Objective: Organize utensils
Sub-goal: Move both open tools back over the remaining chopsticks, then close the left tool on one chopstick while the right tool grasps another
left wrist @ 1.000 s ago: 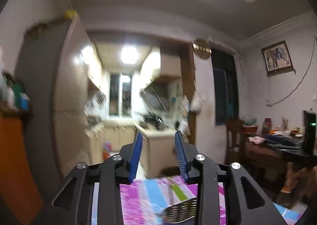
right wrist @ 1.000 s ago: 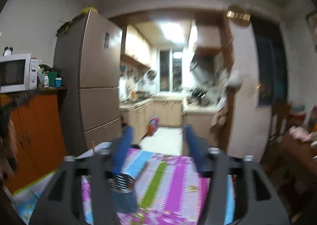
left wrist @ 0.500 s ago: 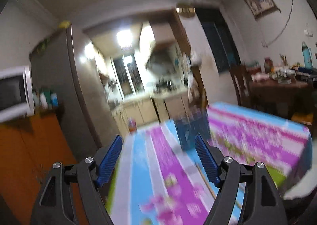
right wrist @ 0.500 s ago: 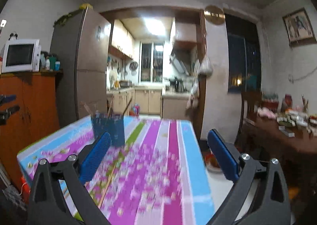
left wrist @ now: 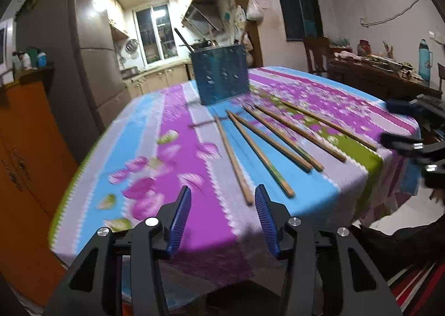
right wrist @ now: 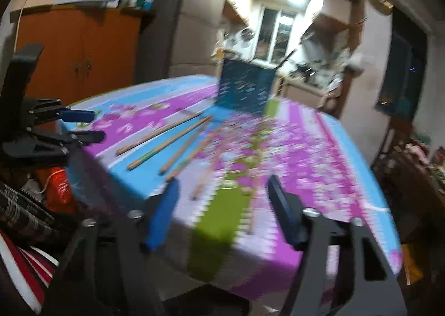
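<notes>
Left wrist view: both tongs spread and empty at the counter's near edge, chopsticks not yet picked up.

The left tongs (left wrist: 221, 206) hung with blue pads wide apart and nothing between them, just short of the nearest chopstick (left wrist: 233, 160). The right tongs (right wrist: 222, 199) were likewise spread and empty, though that view was blurred. Beyond them the chopsticks (left wrist: 281, 135) lay loose, fanned across the striped cloth of the counter (left wrist: 144, 127), their far ends pointing toward the blue utensil holder (left wrist: 221, 75) standing upright further back. By my judgement the step in hand was the approach to a first pickup; the next move called for lowering over one stick, closing on it, then carrying it to the holder.
</notes>
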Tool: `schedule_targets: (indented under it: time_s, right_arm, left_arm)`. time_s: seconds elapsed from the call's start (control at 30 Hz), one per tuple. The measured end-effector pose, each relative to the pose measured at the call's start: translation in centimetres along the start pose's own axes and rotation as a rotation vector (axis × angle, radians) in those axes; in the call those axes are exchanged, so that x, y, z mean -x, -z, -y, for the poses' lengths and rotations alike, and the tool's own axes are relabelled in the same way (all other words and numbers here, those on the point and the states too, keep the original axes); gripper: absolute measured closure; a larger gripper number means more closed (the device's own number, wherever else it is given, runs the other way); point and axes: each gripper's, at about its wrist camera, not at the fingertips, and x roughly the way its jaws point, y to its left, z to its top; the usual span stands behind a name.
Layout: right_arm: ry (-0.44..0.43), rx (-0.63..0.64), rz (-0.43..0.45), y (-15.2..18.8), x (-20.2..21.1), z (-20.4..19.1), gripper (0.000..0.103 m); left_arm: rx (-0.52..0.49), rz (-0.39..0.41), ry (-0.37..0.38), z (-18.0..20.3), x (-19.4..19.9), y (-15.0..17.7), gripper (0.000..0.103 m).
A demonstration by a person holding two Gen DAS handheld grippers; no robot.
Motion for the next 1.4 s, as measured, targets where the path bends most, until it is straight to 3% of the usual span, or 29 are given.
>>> schedule_targets:
  time_s: [0.1, 0.23, 0.4, 0.63, 0.73, 0.93, 0.97, 1.03, 1.17, 1.4]
  right_arm:
    - [0.000, -0.021, -0.055, 0.2, -2.7, -1.0, 0.083]
    - [-0.019, -0.058, -0.076, 0.7, -3.9, -1.6, 0.084]
    - [0.014, -0.063, -0.079, 1.0, -4.2, -1.6, 0.084]
    - [0.008, -0.099, -0.076, 1.2, -4.5, -1.0, 0.084]
    - [-0.006, -0.120, -0.071, 1.2, -4.7, -0.9, 0.089]
    - [-0.024, -0.196, -0.063, 1.3, -4.8, -0.3, 0.091]
    - [-0.026, -0.201, -0.060, 1.3, -4.9, -0.3, 0.096]
    - [-0.022, -0.212, -0.052, 1.4, -4.8, -0.4, 0.097]
    - [-0.012, -0.242, -0.041, 1.5, -4.7, -0.3, 0.098]
    - [0.011, -0.280, -0.028, 1.7, -4.3, 0.3, 0.098]
  left_arm:
    - [-0.015, 0.006, 0.011, 0.9, -0.7, 0.5, 0.054]
    - [0.000, 0.020, 0.001, 1.1, -1.7, 0.6, 0.056]
    - [0.010, 0.012, 0.017, 1.4, -2.8, 0.8, 0.069]
    - [0.024, 0.028, 0.002, 1.6, -3.5, 0.6, 0.071]
    - [0.032, 0.036, 0.010, 1.6, -3.6, 0.7, 0.077]
    - [0.087, 0.050, 0.030, 1.3, -3.6, 0.9, 0.079]
    - [0.090, 0.053, 0.032, 1.3, -3.6, 1.0, 0.080]
    - [0.094, 0.061, 0.037, 1.2, -3.7, 1.1, 0.081]
    - [0.106, 0.066, 0.018, 1.0, -3.8, 1.1, 0.094]
    - [0.115, 0.067, -0.003, 0.6, -3.9, 1.0, 0.095]
